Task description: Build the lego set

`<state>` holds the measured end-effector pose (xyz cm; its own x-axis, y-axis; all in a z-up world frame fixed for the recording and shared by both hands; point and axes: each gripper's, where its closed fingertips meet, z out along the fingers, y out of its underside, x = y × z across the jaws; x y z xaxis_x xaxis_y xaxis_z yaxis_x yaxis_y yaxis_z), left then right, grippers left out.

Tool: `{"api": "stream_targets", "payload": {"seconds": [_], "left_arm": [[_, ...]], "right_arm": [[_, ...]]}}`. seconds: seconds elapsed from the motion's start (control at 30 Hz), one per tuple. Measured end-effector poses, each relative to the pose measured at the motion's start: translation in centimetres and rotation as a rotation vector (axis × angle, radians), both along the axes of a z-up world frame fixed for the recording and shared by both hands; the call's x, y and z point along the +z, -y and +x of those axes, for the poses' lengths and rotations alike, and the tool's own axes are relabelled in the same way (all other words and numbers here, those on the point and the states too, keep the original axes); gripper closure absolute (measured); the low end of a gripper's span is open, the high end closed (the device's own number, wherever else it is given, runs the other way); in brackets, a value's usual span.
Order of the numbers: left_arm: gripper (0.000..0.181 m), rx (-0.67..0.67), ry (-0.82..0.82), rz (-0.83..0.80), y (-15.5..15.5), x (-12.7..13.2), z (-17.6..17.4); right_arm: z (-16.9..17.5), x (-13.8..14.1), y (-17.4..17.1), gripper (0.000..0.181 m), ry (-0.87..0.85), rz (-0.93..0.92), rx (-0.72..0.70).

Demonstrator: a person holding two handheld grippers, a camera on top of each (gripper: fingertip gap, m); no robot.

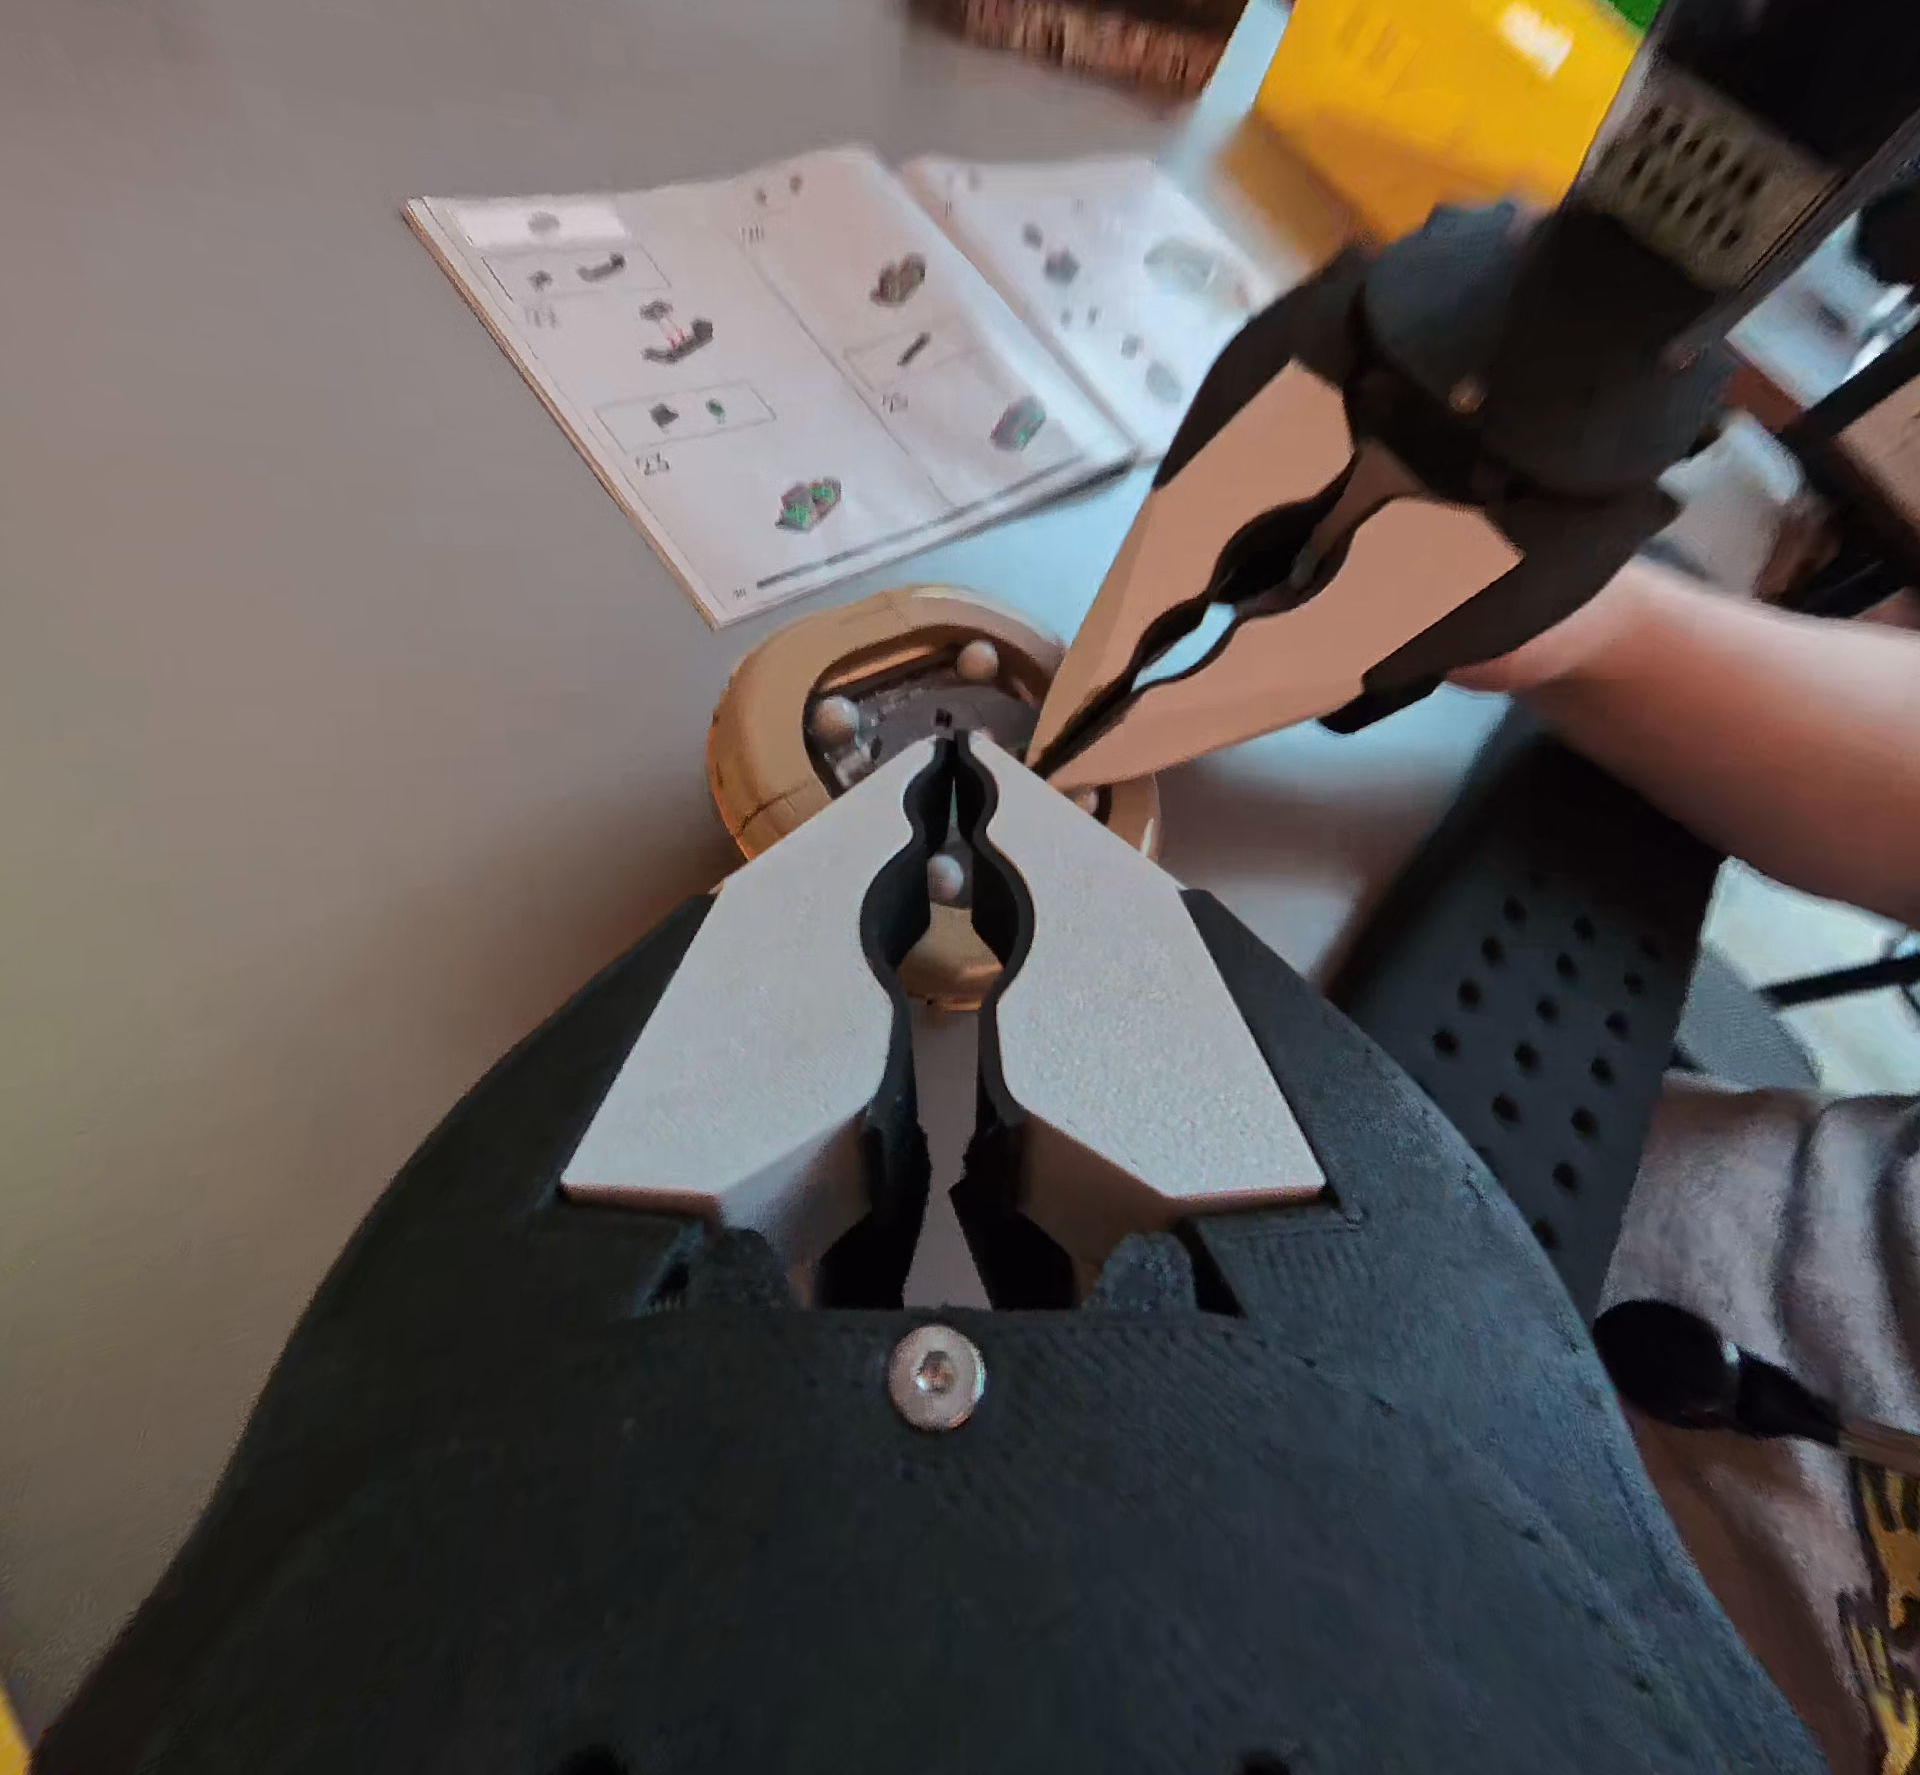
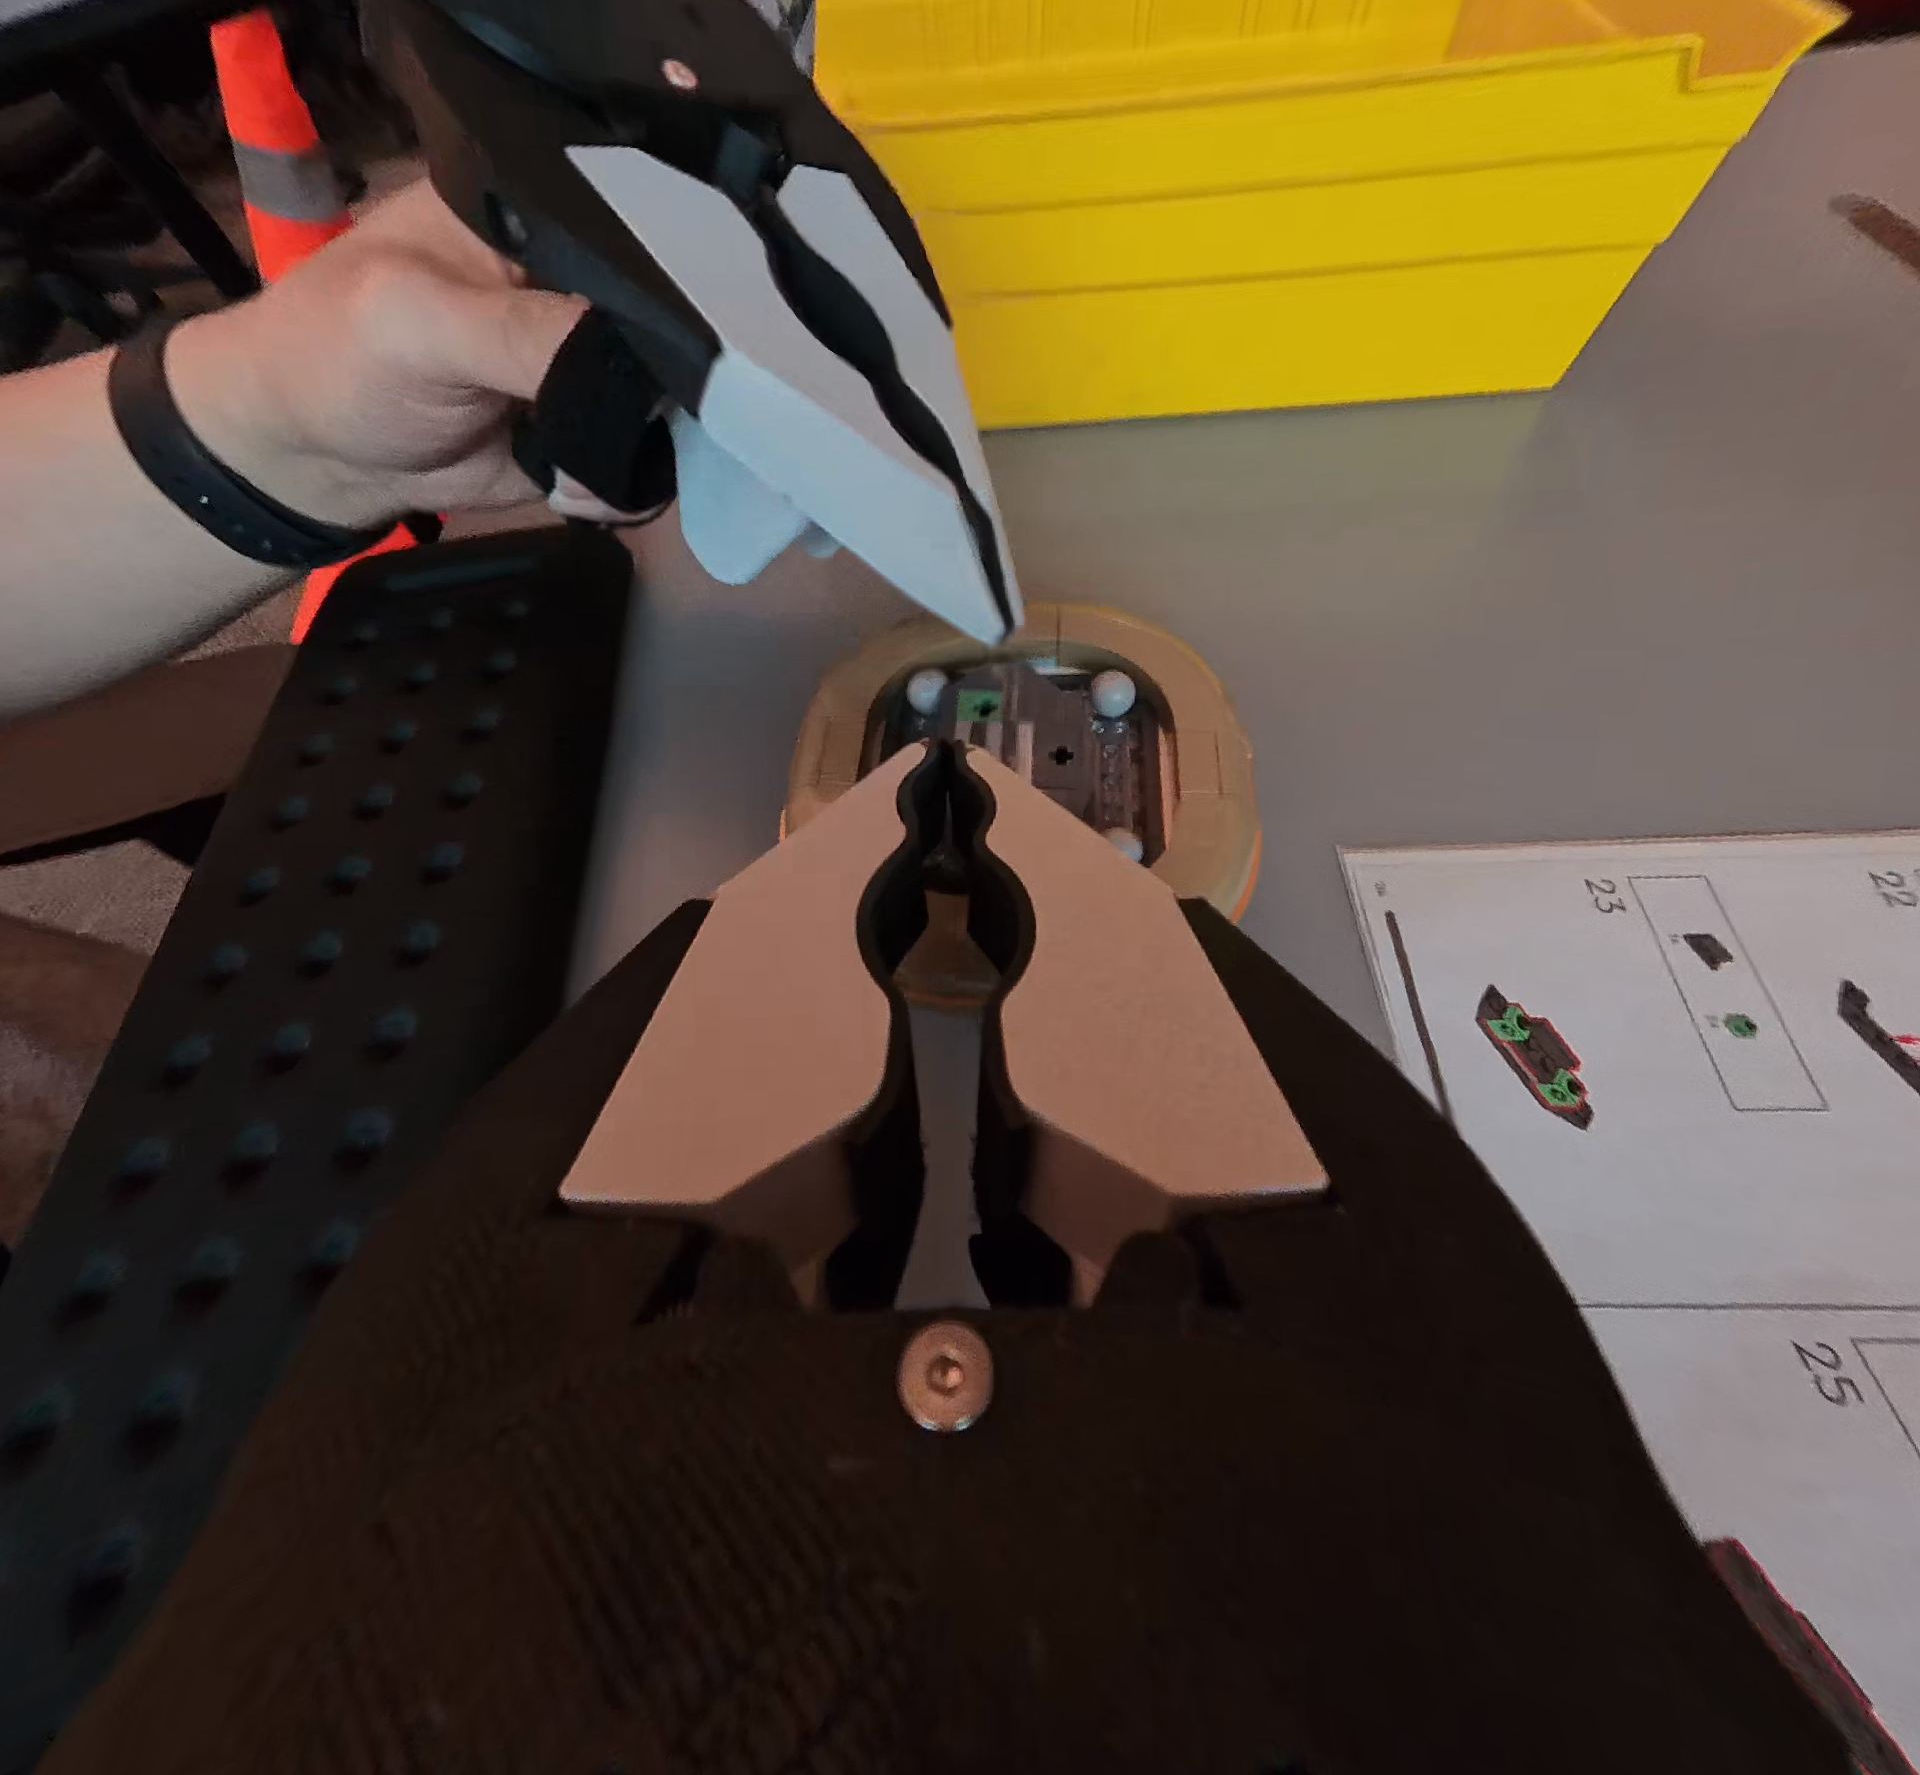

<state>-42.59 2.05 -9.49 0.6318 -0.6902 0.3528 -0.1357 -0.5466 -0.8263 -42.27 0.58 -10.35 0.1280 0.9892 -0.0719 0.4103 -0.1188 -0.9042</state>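
1. Your left gripper (image 1: 954, 743) has its jaws drawn together at the tips, with only a thin slit between them. Whether a small piece is pinched there, you cannot tell from either view.
2. Your right gripper (image 2: 948, 757) also has its tips pressed close. A small dark bit sits in the hollow just behind them, too unclear to name.
3. The lego build (image 2: 1210, 738), a round tan ring around a dark core with pale ball studs and a green piece, rests on the grey table (image 1: 312, 582). In the right wrist view it lies at 12 o'clock, just past your fingertips.
4. In the left wrist view the right gripper (image 1: 1039, 769) comes in from 2 o'clock, its tips at the edge of the build (image 1: 758, 780).
5. In the right wrist view the left gripper (image 2: 1003, 629) reaches down from 11 o'clock to the far rim of the build, held by your hand (image 2: 384, 375) with a black wristband (image 2: 197, 478).
6. The open instruction booklet (image 1: 790, 354) lies at 11 o'clock of the build in the left wrist view, and at 4 o'clock in the right wrist view (image 2: 1662, 1154).
7. A yellow bin (image 2: 1299, 219) stands behind the build at 1 o'clock in the right wrist view.
8. A black perforated chair back (image 2: 312, 894) sits at 9 o'clock, and an orange traffic cone (image 2: 275, 136) at 10 o'clock.
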Motion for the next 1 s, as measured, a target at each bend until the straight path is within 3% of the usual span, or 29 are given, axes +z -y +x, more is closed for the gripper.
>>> {"api": "stream_targets", "payload": {"seconds": [0.1, 0.5, 0.83, 1.0], "left_arm": [[0.181, 0.02, 0.104, 0.021, -0.2, 1.7, -0.8], [0.181, -0.024, -0.112, -0.051, -0.7, -1.6, 0.7], [0.181, -0.024, -0.236, 0.0, -0.7, -1.8, 0.7], [0.181, -0.024, -0.167, -0.037, 0.0, -1.3, 1.0]], "right_arm": [[0.7, 0.8, -1.5, 0.181, -0.017, 0.031, -0.072], [-0.2, -0.6, -2.4, 0.181, 0.078, 0.021, -0.085], [-0.2, -0.8, -2.3, 0.181, 0.118, 0.046, -0.079], [0.0, 0.2, -1.1, 0.181, 0.053, 0.035, -0.066]]}}
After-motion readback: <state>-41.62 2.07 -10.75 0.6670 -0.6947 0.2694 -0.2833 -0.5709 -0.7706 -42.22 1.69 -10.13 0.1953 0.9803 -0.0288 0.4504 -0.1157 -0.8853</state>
